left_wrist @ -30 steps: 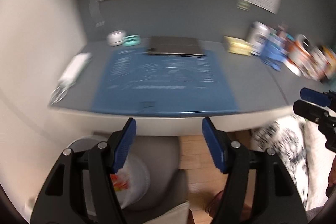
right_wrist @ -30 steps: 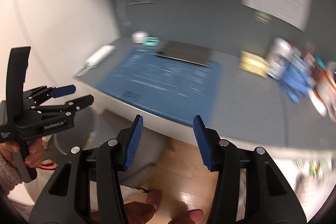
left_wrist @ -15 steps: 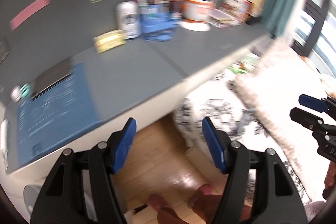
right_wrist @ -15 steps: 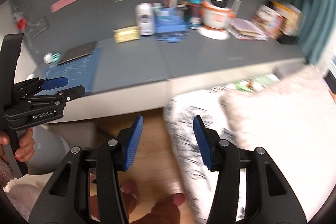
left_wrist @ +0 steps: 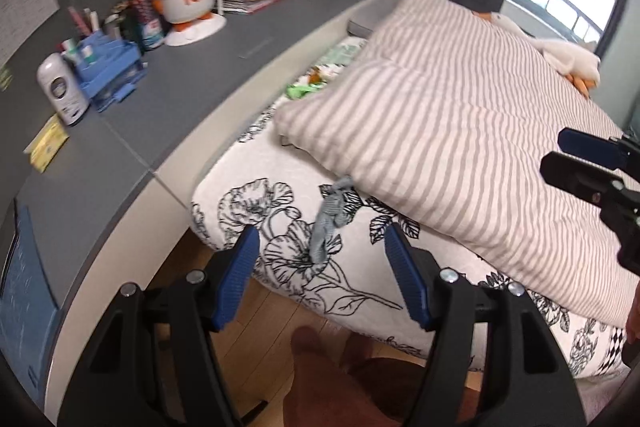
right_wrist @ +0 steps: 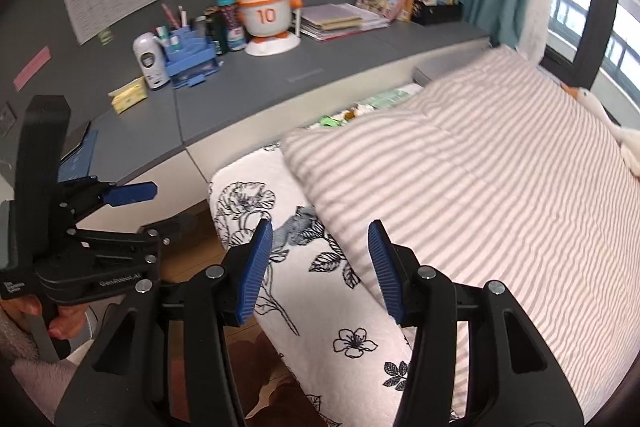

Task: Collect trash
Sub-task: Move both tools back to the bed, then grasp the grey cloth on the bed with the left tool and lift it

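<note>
Now both grippers hang over the near corner of the bed (left_wrist: 280, 163), and both stand spread with nothing between the pads. Ahead of the left gripper (left_wrist: 320, 267) lies a crumpled grey-blue scrap (left_wrist: 330, 217) on the flowered sheet (left_wrist: 288, 255), its upper end right at the edge of the striped duvet (left_wrist: 460, 131); wrapper, tissue or cloth, that cannot be told. From the right wrist the same scrap (right_wrist: 298, 223) shows just past the left pad of the right gripper (right_wrist: 320, 267), partly blending into the flower print.

Over by the desk (left_wrist: 192, 79) side, something green (left_wrist: 302, 89) pokes out between duvet and desk edge, mostly covered, so its kind stays unclear. A white plush (left_wrist: 568, 55) at the far end is cut off by the fisheye rim. Along the bottom of both views, brown shapes (left_wrist: 312, 379) sit behind the gripper frames, too hidden to read. Only fingertips (right_wrist: 60, 323) and a fuzzy sleeve (right_wrist: 16, 343) of the person show, at the left gripper's handle.
</note>
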A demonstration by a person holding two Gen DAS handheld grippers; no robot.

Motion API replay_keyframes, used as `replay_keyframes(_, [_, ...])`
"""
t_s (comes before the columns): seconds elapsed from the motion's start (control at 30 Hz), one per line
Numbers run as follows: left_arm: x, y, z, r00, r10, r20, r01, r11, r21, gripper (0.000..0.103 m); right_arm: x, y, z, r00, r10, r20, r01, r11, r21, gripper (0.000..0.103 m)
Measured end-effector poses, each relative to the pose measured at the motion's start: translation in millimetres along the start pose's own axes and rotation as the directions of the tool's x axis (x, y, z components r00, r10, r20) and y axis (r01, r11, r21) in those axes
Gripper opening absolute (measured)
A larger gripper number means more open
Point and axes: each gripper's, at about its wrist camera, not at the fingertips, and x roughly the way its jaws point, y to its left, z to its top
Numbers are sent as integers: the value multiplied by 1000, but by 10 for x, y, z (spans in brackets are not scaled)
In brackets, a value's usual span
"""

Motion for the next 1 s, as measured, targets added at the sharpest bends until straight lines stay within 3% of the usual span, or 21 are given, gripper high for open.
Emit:
replay_keyframes(0.33, [929,-135,103,995,-29,-99,34,998,49,65,731,-261,-20,997,33,-69,-29,999,46,48])
replay_keyframes(0.6, [1808,-9,-194,979,-37,-198,41,999,19,64,1292,-205,-114,992,43,-121,-40,999,32,48])
replay_keyframes(0.7, [2070,-11,-315,972,-42,-233,50,998,32,49,1450,-181,-185,987,44,-152,-40,999,30,48])
replay_keyframes(0.77, [2191,-6,-353,965,-60,-255,69,997,28,26,1482,-161,-213,985,43,-165,-39,999,29,48])
replay_keyframes(0.83, [2242,-1,-352,960,-78,-268,88,996,25,12,1482,-155,-219,984,42,-174,-38,999,28,48])
replay_keyframes(1.0, [2145,-7,-223,966,-87,-244,103,993,53,5,1427,-180,-132,985,37,-168,-32,999,36,48])
